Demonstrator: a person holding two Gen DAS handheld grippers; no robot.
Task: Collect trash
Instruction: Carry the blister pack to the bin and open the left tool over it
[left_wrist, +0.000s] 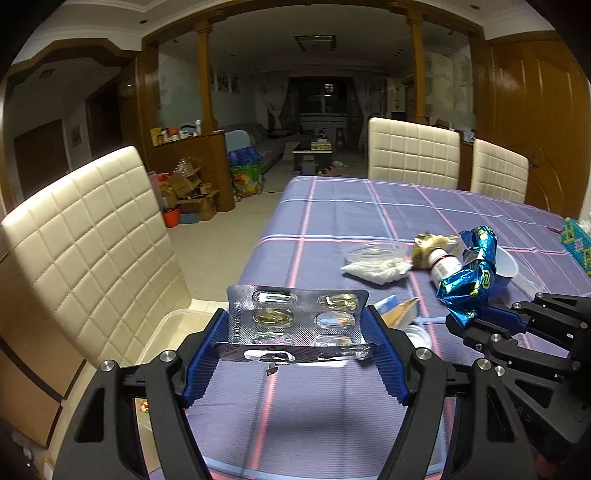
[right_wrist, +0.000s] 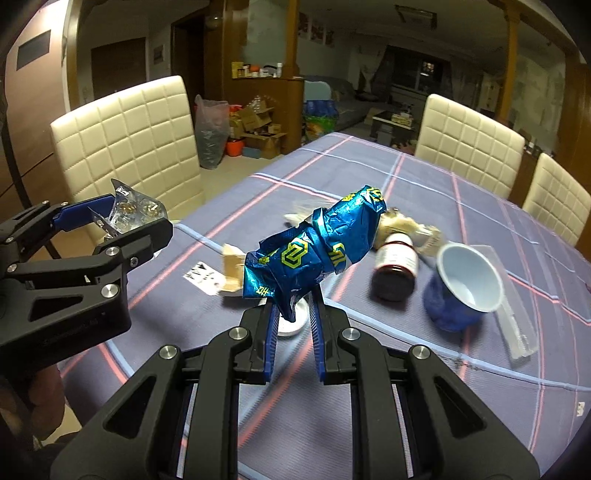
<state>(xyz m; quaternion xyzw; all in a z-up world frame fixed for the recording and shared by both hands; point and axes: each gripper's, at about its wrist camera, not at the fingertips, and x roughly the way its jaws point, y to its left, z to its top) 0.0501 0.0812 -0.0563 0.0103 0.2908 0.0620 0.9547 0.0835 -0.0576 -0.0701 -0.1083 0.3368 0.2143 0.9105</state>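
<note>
Checked tabletop (right_wrist: 424, 184) is carrying scattered trash. Right gripper (right_wrist: 293, 314) fingers are pinching a crumpled blue wrapper (right_wrist: 314, 251), long axis rising far-right. Left gripper (left_wrist: 295, 332) fingers are clamping an upright blister pack (left_wrist: 299, 317) above the near-left edge.

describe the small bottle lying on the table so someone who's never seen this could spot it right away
On the purple plaid tablecloth, look just left of the tipped blue cup, behind the blue foil wrapper held in the right gripper. The bottle lies on its side: white label, dark cap, the only bottle there.
</note>
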